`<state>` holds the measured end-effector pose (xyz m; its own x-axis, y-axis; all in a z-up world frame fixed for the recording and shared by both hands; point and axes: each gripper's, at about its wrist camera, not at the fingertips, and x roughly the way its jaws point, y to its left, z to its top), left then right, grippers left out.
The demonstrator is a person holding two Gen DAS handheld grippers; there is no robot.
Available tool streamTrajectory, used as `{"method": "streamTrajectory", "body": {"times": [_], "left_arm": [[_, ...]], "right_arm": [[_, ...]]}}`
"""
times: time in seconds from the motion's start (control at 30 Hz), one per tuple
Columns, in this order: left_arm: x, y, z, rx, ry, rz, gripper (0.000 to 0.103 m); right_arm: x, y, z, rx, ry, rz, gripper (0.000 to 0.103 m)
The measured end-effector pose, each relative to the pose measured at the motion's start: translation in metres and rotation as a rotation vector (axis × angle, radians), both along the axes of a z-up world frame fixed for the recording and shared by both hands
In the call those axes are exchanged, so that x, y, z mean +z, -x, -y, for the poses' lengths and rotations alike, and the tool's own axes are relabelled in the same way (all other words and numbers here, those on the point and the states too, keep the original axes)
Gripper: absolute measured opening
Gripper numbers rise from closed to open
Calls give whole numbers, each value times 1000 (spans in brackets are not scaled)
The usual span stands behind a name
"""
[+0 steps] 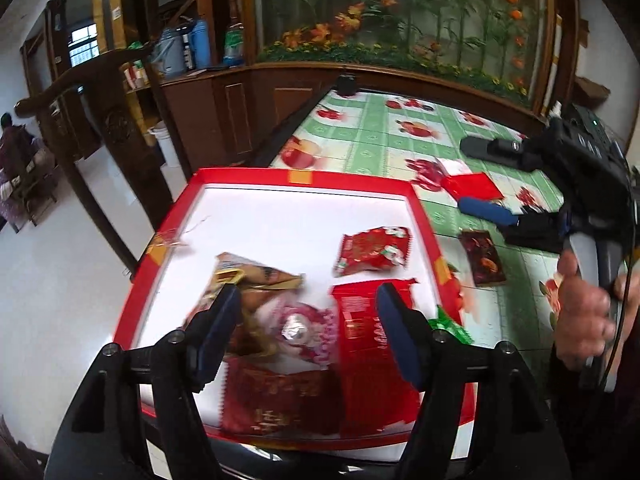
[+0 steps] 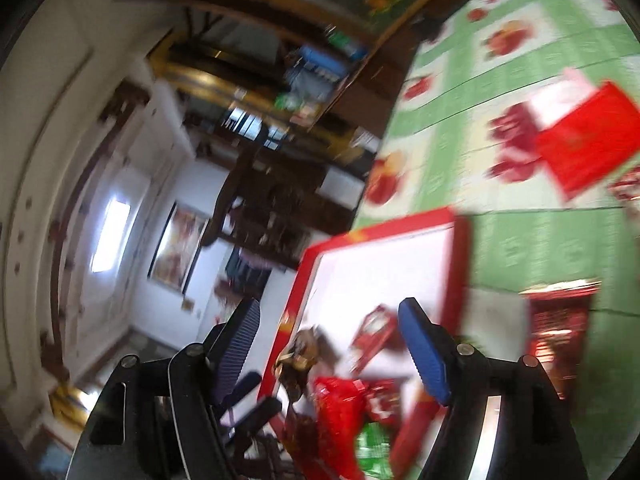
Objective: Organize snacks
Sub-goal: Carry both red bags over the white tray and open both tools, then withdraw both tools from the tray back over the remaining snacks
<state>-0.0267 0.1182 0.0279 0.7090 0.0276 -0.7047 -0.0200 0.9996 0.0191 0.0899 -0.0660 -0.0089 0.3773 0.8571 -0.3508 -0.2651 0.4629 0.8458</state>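
Left gripper (image 1: 308,322): jaws apart, nothing clamped, snack packets (image 1: 372,256) seen beneath in red-rimmed tray (image 1: 300,178) | Right gripper (image 2: 332,344): jaws apart, empty, tray below | red packet (image 1: 474,186) noted on surface (image 1: 372,136), well apart.

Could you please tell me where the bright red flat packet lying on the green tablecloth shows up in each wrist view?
Left wrist: the bright red flat packet lies right of centre on the tablecloth, beyond the tray's far right corner.
Right wrist: it sits at the right edge, upper half, blurred.
Shared landmark: the red-rimmed white tray, with the packet beyond its far right corner in both views.
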Motion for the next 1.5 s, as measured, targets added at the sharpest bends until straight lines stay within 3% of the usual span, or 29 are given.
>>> {"method": "streamTrajectory", "body": {"times": [0.2,0.37,0.47,0.63,0.93,1.5], "left_arm": [[0,-3,28,-61,-22,-19,70],[5,-8,58,-130,-47,-25,70],[10,-11,79,-168,-69,-18,79],[13,-19,115,-220,-135,5,80],[2,-34,155,-248,-218,-5,80],[-19,-56,182,-268,-231,-61,80]], "right_arm": [[5,-7,61,-146,-3,-19,79],[7,-6,104,-228,65,-28,80],[12,0,126,-269,107,-10,80],[15,6,158,-326,153,-5,84],[16,10,167,-327,163,-23,84],[10,8,162,-323,196,-77,84]]}}
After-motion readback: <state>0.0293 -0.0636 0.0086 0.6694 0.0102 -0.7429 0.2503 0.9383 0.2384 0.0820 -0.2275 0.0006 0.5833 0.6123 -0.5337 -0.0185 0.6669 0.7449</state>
